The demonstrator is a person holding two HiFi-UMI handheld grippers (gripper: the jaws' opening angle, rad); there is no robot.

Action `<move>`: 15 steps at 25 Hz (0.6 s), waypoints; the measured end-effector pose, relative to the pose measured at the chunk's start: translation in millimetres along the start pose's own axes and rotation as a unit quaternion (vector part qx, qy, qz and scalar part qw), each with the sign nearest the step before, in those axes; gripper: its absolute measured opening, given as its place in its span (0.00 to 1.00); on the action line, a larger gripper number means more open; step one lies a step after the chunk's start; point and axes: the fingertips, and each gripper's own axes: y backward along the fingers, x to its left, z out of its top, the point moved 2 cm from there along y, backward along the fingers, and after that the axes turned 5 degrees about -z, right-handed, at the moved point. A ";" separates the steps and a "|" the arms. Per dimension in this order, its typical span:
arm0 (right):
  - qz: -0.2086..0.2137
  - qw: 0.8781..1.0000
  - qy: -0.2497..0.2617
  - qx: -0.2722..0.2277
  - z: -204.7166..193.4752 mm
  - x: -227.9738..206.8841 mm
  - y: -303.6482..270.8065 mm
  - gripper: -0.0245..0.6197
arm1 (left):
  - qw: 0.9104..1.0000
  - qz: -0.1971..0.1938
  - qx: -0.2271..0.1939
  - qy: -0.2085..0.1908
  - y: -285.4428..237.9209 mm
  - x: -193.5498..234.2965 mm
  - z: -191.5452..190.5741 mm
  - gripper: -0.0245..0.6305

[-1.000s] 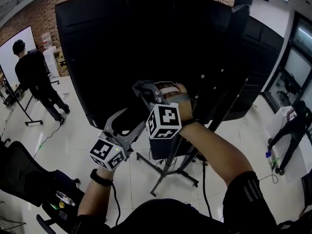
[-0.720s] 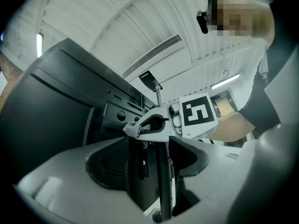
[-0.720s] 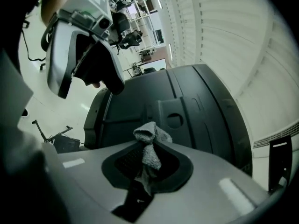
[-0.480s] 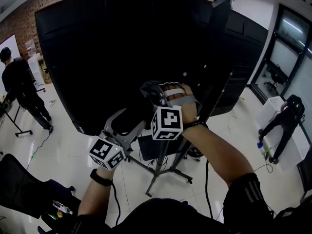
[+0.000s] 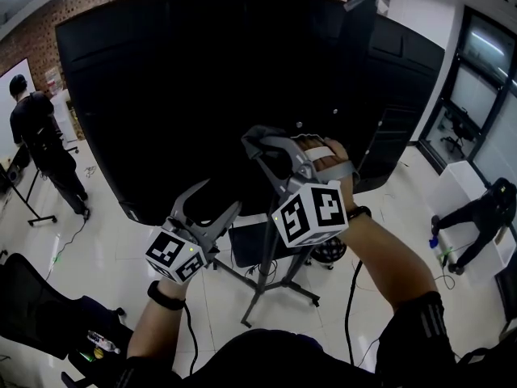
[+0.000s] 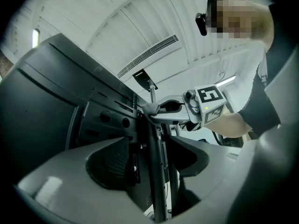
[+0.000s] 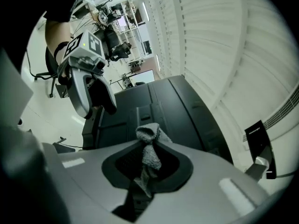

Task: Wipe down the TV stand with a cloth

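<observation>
A big black TV is seen from the back on a wheeled metal stand. My right gripper is held up against the TV's back, shut on a grey cloth. In the right gripper view the cloth hangs bunched between the jaws of that gripper. My left gripper is lower and to the left, open. In the left gripper view its jaws stand wide apart on either side of the stand's upright pole, and the right gripper shows above.
A person stands at the far left by a whiteboard, another person bends over at the right. A black chair sits at the lower left. The stand's legs spread over the white tiled floor, and a dark shelf hangs on the pole.
My right gripper has rolled and drawn back to the right, its cube lower, the cloth end slightly higher on the TV's back. The left gripper has hardly moved.
</observation>
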 end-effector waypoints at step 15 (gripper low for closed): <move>0.032 0.997 0.038 -0.061 -56.9 -68.0 29.0 0.11 | 0.999 0.045 0.009 -0.029 -45.8 -37.1 8.1 0.49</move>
